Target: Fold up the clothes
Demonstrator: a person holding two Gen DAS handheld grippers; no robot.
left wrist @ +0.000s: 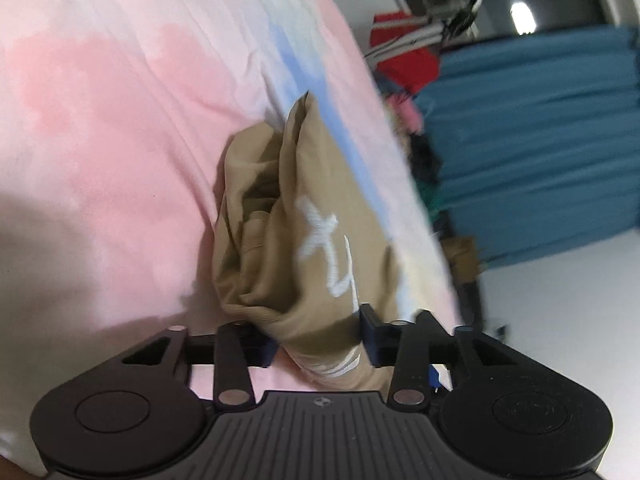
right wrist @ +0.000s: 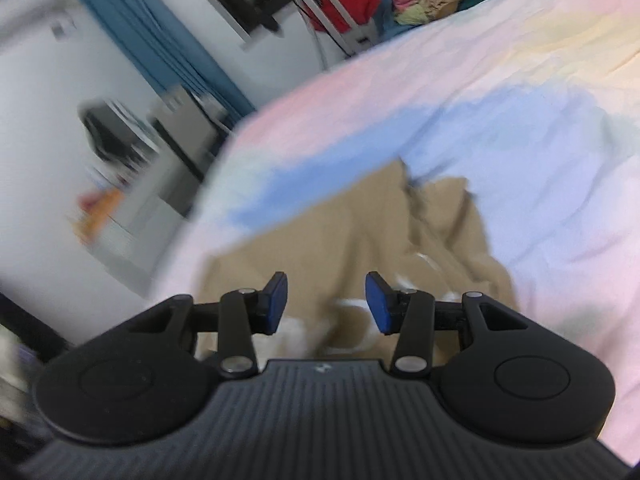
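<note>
Tan garment (left wrist: 288,240) bunched on bedsheet (left wrist: 100,120), pinched by left gripper (left wrist: 320,340); right gripper (right wrist: 326,304) parted over it, holding nothing.

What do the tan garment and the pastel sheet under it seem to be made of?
Tan garment: probably soft woven or knit cotton, matte; it bunches in deep, limp folds and carries white stitched or printed lettering. Pastel sheet: thin matte cloth, likely cotton, with fine creases and dyed pink and blue patches.

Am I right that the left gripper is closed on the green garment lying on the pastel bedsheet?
Not quite: the garment is tan with white lettering, not green. The left wrist view shows the left gripper closed on it, on the pastel bedsheet.
</note>
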